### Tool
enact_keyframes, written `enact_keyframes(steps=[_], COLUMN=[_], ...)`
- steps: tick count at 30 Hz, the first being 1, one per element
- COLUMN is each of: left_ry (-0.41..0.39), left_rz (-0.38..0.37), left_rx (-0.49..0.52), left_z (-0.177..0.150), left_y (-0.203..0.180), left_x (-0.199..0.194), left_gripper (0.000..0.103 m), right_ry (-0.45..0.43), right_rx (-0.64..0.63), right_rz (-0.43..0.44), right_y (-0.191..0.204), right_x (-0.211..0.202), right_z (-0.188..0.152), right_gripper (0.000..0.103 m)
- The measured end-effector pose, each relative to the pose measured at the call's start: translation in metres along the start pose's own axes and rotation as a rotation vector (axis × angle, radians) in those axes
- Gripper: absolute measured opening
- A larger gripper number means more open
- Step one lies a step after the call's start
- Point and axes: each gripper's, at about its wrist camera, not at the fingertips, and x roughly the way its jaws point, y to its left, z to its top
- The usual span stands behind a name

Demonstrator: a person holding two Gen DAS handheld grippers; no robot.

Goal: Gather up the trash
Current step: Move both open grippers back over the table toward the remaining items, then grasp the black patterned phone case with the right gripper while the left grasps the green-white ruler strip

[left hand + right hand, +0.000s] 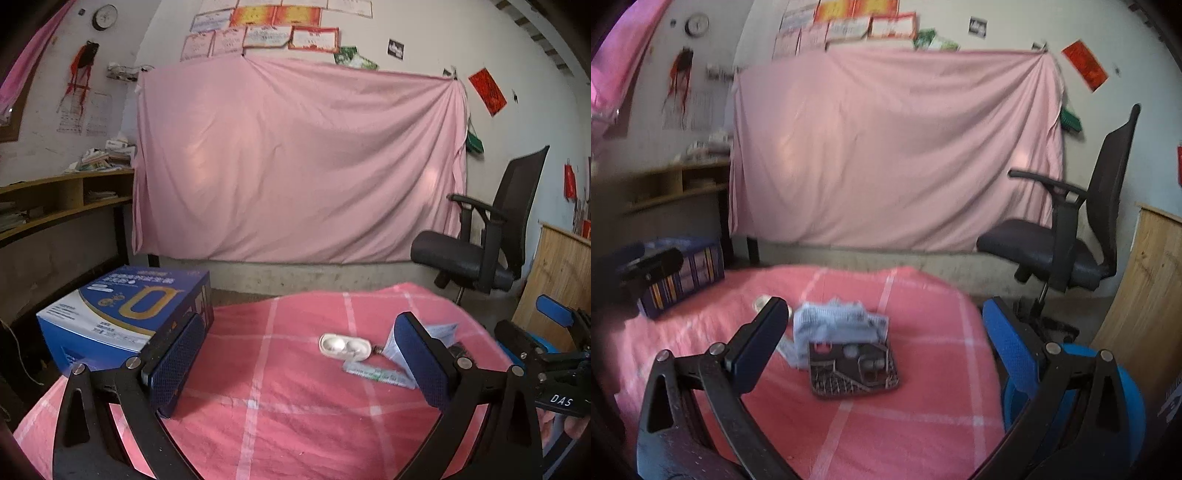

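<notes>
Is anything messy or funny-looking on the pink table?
Yes. Bits of trash lie scattered on the pink checked cloth: a white plastic tray, a green-and-white wrapper, a crumpled printed paper and a dark patterned packet lying partly over it. Nothing looks spilled or broken.

Trash on the pink checked tablecloth

White plastic blister tray lies behind green foil wrapper; blue cardboard box sits far left, black office chair behind right.

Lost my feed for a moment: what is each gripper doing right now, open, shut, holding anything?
Left gripper: open, holding nothing, above the pink checked cloth.
Right gripper: open, holding nothing.
</notes>
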Motion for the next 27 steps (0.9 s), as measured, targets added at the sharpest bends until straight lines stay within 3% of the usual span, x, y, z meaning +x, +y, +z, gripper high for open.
enact_keyframes(steps=[10,19,22,27], left_ry=[0.229,0.340,0.377,0.451], left_rz=[-0.054,-0.075,-0.102,-0.168], left_rx=[0.027,0.003,-0.015,-0.051], left_z=[-0.014,-0.017,-0.017,-0.019], left_y=[-0.003,-0.003,-0.004,-0.009], left_x=[0.051,0.074,0.081,0.091], left_gripper=[0.100,0.097,0.091,0.067], right_ry=[0.263,0.419,0.426,0.434], right_rx=[0.015,0.035,0.057,0.091], right_rz=[0.047,0.120,0.151,0.158], right_y=[-0.001,-0.001,-0.004,-0.016], right_x=[0.046,0.072,0.070,0.066], right_z=[-0.018,-0.030,-0.031,-0.032], right_gripper=[0.103,0.103,0.097,0.083])
